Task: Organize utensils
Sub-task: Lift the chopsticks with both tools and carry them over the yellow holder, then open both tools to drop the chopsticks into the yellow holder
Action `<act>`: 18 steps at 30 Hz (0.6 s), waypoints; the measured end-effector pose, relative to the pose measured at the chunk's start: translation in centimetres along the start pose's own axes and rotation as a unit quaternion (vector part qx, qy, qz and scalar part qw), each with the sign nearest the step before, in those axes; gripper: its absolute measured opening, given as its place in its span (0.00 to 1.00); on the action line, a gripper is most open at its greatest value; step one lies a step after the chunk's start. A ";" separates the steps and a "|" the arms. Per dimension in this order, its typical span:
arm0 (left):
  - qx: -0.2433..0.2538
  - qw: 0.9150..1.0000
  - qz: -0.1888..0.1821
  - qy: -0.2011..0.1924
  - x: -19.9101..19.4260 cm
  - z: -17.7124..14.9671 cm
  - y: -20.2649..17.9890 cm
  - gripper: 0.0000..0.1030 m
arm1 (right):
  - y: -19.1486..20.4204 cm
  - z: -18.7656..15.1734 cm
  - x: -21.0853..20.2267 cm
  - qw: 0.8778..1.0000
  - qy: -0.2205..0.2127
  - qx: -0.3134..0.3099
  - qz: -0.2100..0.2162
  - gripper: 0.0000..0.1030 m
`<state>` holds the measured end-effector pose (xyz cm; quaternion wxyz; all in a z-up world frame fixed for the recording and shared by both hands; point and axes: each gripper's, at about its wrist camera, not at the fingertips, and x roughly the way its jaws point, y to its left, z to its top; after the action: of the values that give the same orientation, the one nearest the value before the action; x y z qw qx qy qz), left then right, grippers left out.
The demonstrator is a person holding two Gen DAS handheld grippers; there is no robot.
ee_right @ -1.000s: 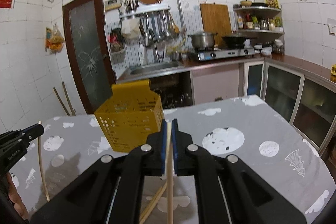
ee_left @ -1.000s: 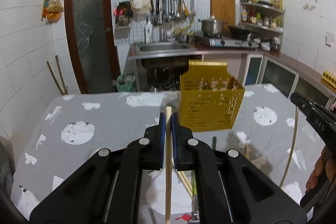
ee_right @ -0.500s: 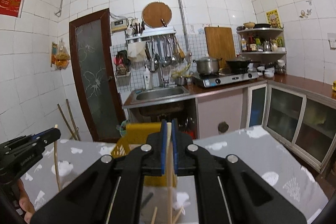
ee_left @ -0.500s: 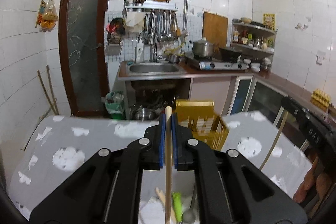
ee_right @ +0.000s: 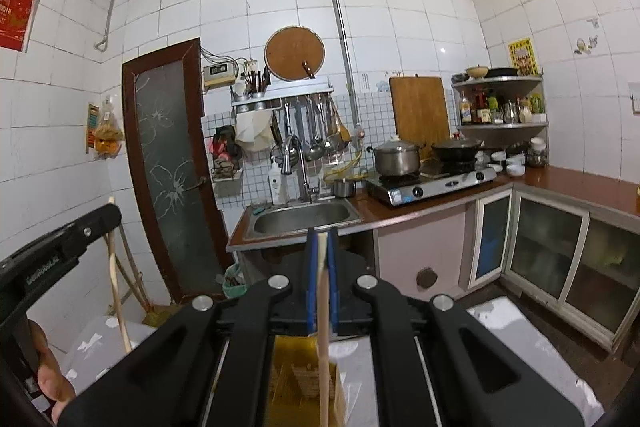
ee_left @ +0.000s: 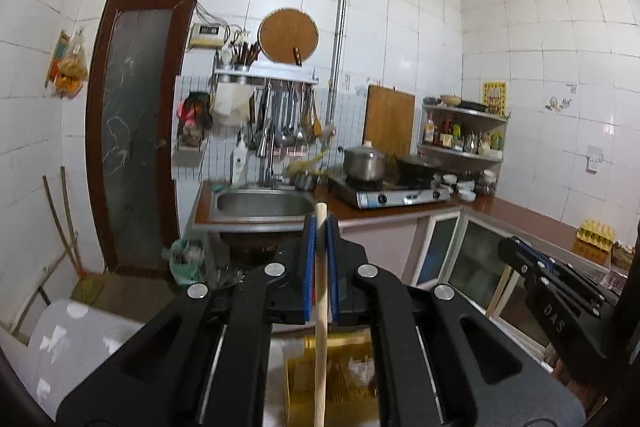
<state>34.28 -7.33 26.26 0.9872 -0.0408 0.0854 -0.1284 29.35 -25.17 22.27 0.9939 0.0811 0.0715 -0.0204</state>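
Observation:
My left gripper [ee_left: 320, 223] is shut on a wooden chopstick [ee_left: 320, 327] that hangs straight down between its blue pads. The right gripper [ee_right: 322, 239] is shut on a second wooden chopstick [ee_right: 323, 339] in the same way. Both are held high, pointing nearly level at the kitchen wall. The yellow slotted utensil basket [ee_left: 348, 371] shows low between the left fingers, and the yellow basket [ee_right: 298, 379] appears below the right ones too. In the right wrist view the left gripper [ee_right: 102, 217] enters at the left edge with its chopstick [ee_right: 116, 283] dangling. In the left wrist view the right gripper [ee_left: 508, 247] reaches in at the right.
The table with its grey patterned cloth [ee_left: 76, 343] lies low in both views. Behind stand the sink [ee_right: 300, 217], a gas stove with a pot [ee_right: 398, 157], a rack of hanging utensils [ee_left: 280, 123], corner shelves and a brown door [ee_left: 132, 131]. A hand [ee_right: 50, 383] shows at lower left.
Both grippers have risen well above the table, each carrying its chopstick. The basket has dropped from mid-frame to the bottom edge, and the loose utensils on the cloth are out of view.

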 end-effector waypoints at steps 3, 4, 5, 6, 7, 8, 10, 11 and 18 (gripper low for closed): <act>-0.001 1.000 0.000 -0.015 1.6 0.8 -0.2 0.04 | 0.3 0.7 1.1 1.000 -0.010 0.000 -0.001 0.05; -0.003 1.000 -0.001 -0.019 2.4 0.8 -0.2 0.04 | 0.3 0.8 1.6 1.000 -0.011 0.004 0.001 0.05; -0.005 1.000 -0.003 -0.020 3.0 0.7 -0.2 0.04 | 0.4 0.8 2.0 1.000 -0.010 0.005 0.003 0.05; -0.005 1.000 -0.004 -0.019 3.7 0.5 -0.3 0.04 | 0.5 0.6 2.7 1.000 -0.011 0.003 0.003 0.05; -0.004 1.000 -0.005 -0.022 4.6 0.1 -0.3 0.04 | 0.7 0.3 3.2 1.000 -0.013 -0.002 0.001 0.05; -0.002 1.000 -0.004 -0.022 5.2 -0.4 -0.5 0.05 | 0.7 0.2 3.6 1.000 -0.014 -0.004 0.001 0.05; 0.000 1.000 -0.005 -0.021 6.4 -1.3 -0.6 0.04 | 0.8 -0.8 4.7 1.000 -0.018 -0.009 0.002 0.05; -0.002 1.000 -0.008 -0.020 7.2 -2.0 -0.5 0.04 | 0.7 -1.2 5.2 1.000 -0.018 -0.010 0.001 0.05; -0.008 1.000 0.002 -0.006 11.0 -6.9 0.5 0.04 | -0.2 -4.7 8.6 1.000 0.013 0.002 0.007 0.05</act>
<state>43.65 -10.17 17.66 0.9876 -0.0494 0.0811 -0.1254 37.20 -24.86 16.42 0.9928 0.0839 0.0842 -0.0125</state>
